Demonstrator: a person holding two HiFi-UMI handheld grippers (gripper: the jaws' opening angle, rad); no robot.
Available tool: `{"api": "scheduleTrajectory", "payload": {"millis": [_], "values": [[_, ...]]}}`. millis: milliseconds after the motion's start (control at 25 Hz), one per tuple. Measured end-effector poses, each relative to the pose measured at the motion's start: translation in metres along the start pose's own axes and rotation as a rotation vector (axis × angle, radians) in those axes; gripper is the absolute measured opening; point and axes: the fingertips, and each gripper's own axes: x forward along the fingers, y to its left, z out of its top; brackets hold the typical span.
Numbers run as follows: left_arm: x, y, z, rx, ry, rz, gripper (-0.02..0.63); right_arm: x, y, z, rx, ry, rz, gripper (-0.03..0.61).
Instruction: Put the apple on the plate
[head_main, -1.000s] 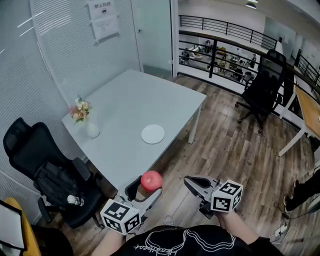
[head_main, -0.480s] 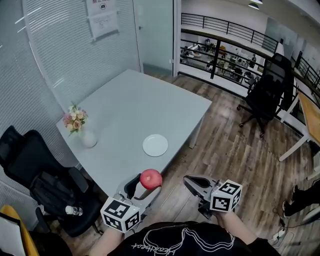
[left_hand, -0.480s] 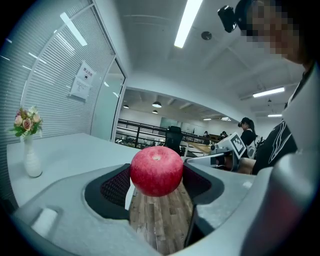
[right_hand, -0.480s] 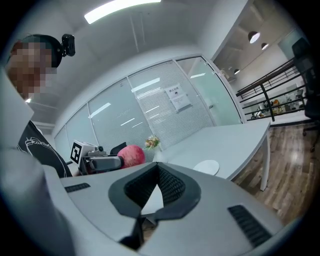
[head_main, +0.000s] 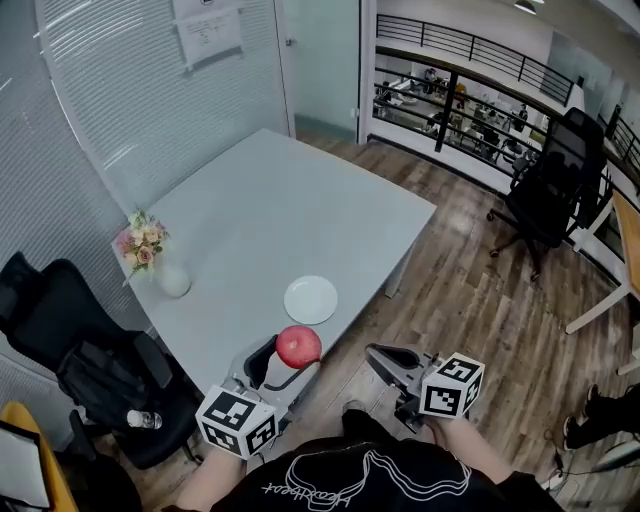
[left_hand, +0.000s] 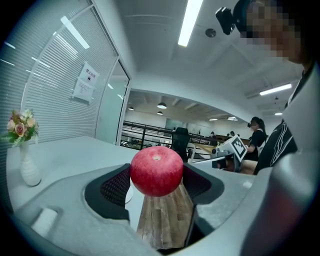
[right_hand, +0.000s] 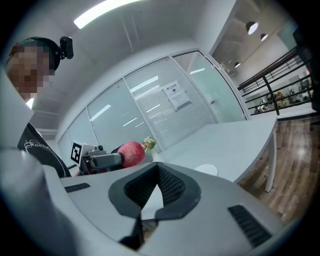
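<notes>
A red apple (head_main: 298, 346) is held between the jaws of my left gripper (head_main: 291, 356), which is shut on it just off the near edge of the grey table (head_main: 280, 200). In the left gripper view the apple (left_hand: 156, 170) fills the gap between the dark pads. The white plate (head_main: 311, 300) lies empty on the table close to that edge, a short way beyond the apple. My right gripper (head_main: 384, 358) hovers over the wooden floor to the right, its jaws shut with nothing between them. The right gripper view shows the apple (right_hand: 131, 152) and the plate (right_hand: 206, 170).
A white vase of flowers (head_main: 150, 258) stands at the table's left edge. A black office chair (head_main: 85, 350) sits left of the table, and another (head_main: 553, 170) stands far right. A glass wall with blinds and a black railing (head_main: 470, 60) bound the back.
The table and plate have come closer in the head view. My left gripper has carried the apple forward, nearer the table edge and the plate. The right gripper has kept its place.
</notes>
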Motion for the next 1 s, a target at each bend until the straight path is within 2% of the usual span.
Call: {"api": "scheduleTrajectory", "payload": {"millis": [480,1000], "values": [[0.082,0.046,0.019,-0.055,0.024,0.12,0.328,0.042,-0.084,0.056,-0.002,0.069,0.101,0.009],[0.133,0.086,0.021,-0.044,0.037,0.255,0.33,0.074,-0.14,0.074,0.006,0.113,0.192,0.009]]}}
